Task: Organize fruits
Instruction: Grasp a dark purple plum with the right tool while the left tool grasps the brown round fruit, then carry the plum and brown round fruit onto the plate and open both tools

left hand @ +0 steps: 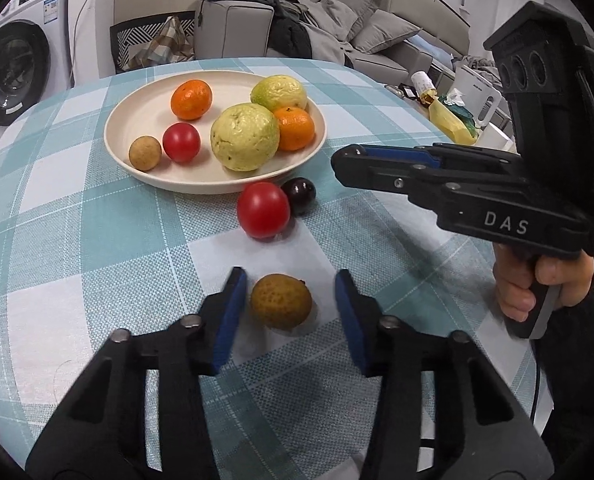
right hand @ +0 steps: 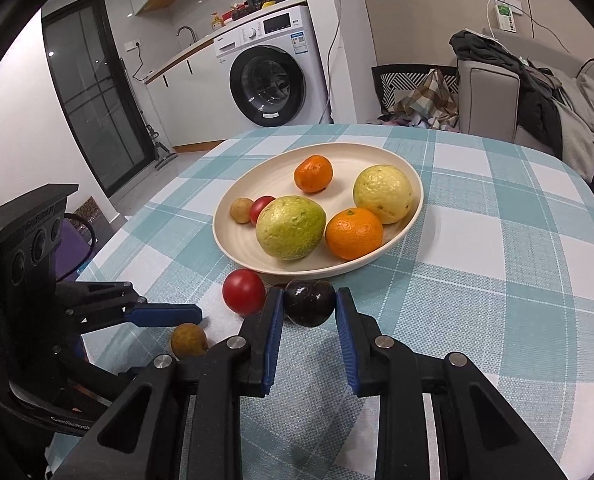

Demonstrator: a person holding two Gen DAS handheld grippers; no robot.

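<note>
The table [left hand: 57, 240] holds a plate [left hand: 137, 112] with two guavas [left hand: 244, 136], two oranges [left hand: 191, 99], a tomato [left hand: 181, 142] and a longan [left hand: 145, 153]. Only the right view shows the right gripper [right hand: 309, 308], spread, flanking the plum [right hand: 309, 307]. The left view shows the left gripper [left hand: 291, 300] spread around a longan on the cloth [left hand: 281, 301], with a loose tomato [left hand: 263, 209] beyond.

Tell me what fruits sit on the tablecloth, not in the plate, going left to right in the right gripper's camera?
Small brown rough-skinned round fruit → shiny red round tomato → dark purple glossy plum, which sits between the open fingers of the right gripper.
</note>
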